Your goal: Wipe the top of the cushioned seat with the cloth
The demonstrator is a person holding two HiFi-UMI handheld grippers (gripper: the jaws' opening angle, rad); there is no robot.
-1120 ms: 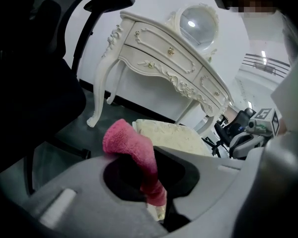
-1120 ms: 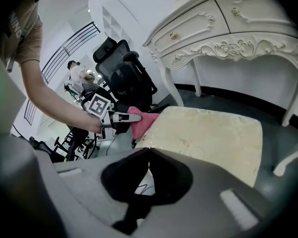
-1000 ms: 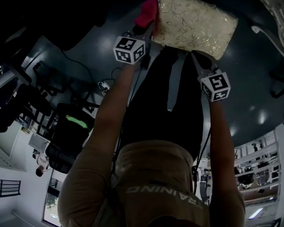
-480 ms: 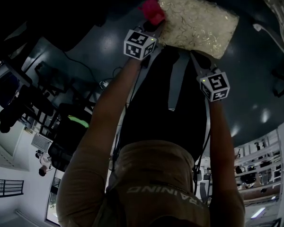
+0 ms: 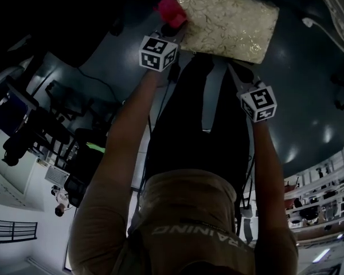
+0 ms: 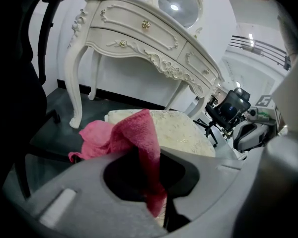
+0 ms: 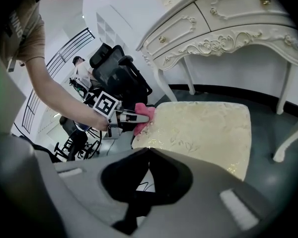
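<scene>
The cushioned seat is a cream, gold-patterned square pad, also seen in the left gripper view and the right gripper view. My left gripper is shut on the pink cloth at the seat's near-left corner. A fold of the cloth runs between the jaws of the left gripper and bunches to the left. In the right gripper view the cloth touches the seat's edge. My right gripper hovers at the seat's near edge, shut and holding nothing.
A white carved dressing table with drawers and a round mirror stands just behind the seat; its legs flank the seat. A black office chair and camera stands are off to the sides. The floor is dark.
The left gripper has carried the cloth a little closer to the seat's corner. The head view has shifted, so the seat sits further left. The right gripper has barely moved.
</scene>
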